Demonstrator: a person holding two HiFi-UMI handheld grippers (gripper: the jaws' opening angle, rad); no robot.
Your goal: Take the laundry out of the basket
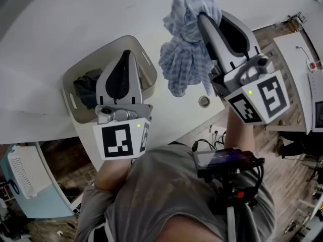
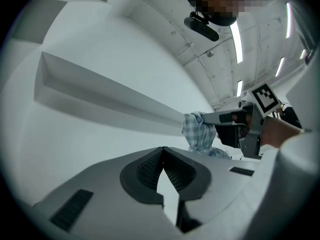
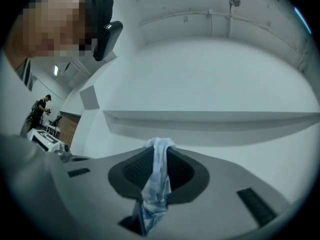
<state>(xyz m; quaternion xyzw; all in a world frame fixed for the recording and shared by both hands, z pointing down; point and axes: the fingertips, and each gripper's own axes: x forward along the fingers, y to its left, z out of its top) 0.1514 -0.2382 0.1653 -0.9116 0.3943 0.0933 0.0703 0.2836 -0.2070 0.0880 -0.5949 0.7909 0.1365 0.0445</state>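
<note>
Step in hand: as I read it, the checked cloth [image 1: 184, 54] is being carried clear of the basket [image 1: 146, 64] to be laid on the tabletop [image 1: 60, 24].
Right gripper [image 1: 202, 16]: it is raised over the tabletop to the right of the basket. Its fingers are clamped on a bunched fold of the cloth, and the rest hangs below in a loose bundle off the surface.
Left gripper [image 1: 124, 54]: it hovers over the basket, fingers together tip to tip with nothing between them.
Basket: it stands on the left part of the tabletop, near the near edge. A dark garment [image 1: 86, 87] lies in its left end, so the job looks only partly done.
Tabletop: it is white and bare on the far side and to the right of the basket. There is a small round cable hole [image 1: 204, 101] near the near edge, beneath the hanging cloth.
Doing it well: hold the grip firm until the low end of the cloth rests on the tabletop, and only then let go. Set the cloth well apart from the basket so the next piece has room.
Risk: only a narrow fold is pinched, so a quick swing could pull it free. The trailing end could also drape over the near edge.
Left gripper's part: its fingers must open before it dips in for the dark garment. It should bite into the heap, not the basket wall.
</note>
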